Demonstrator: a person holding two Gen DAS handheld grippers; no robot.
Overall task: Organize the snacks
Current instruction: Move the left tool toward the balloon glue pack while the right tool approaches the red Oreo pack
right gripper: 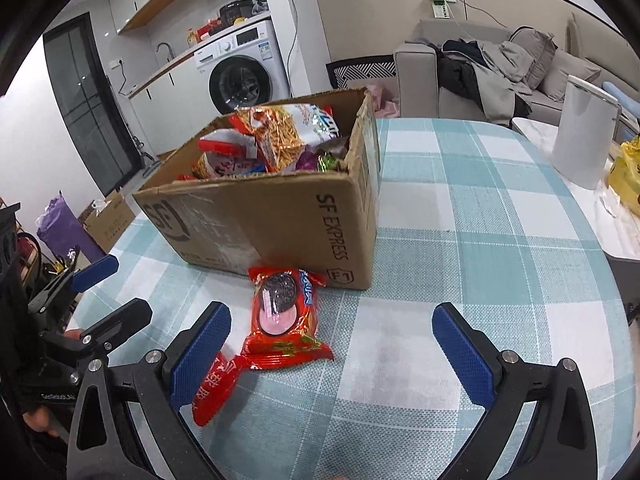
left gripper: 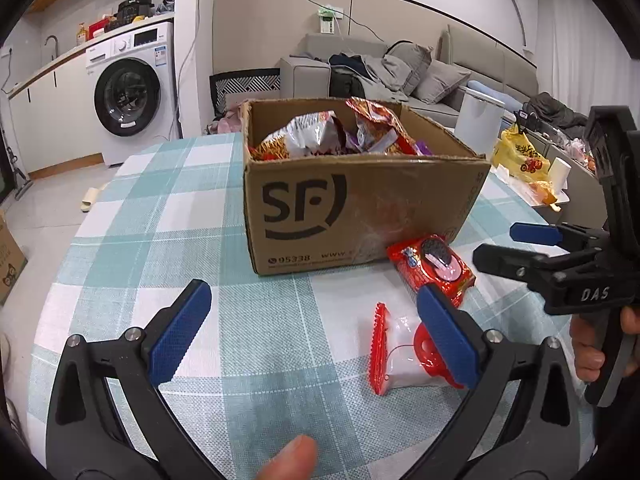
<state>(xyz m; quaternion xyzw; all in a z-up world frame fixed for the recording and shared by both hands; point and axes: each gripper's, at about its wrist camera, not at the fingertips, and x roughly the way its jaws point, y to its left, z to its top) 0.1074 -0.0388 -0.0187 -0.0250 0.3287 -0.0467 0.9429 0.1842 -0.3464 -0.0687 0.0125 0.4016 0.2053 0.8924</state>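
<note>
Two snack packets lie on a checked tablecloth (left gripper: 160, 216) in front of a cardboard box (left gripper: 320, 200) already heaped with snack bags. The red cookie packet (right gripper: 282, 312) lies against the box's near wall; the small clear packet with red ends (left gripper: 396, 352) lies nearer, just beside it. Both look light, crinkly and slippery, with brittle contents, so a gentle pinch across the middle seems safest. The left gripper (left gripper: 316, 332) and right gripper (right gripper: 332, 344) hover over the table with fingers spread wide, holding nothing. Beyond are a washing machine (left gripper: 128, 92) on the far left and a grey sofa (left gripper: 440, 68) on the far right.
</note>
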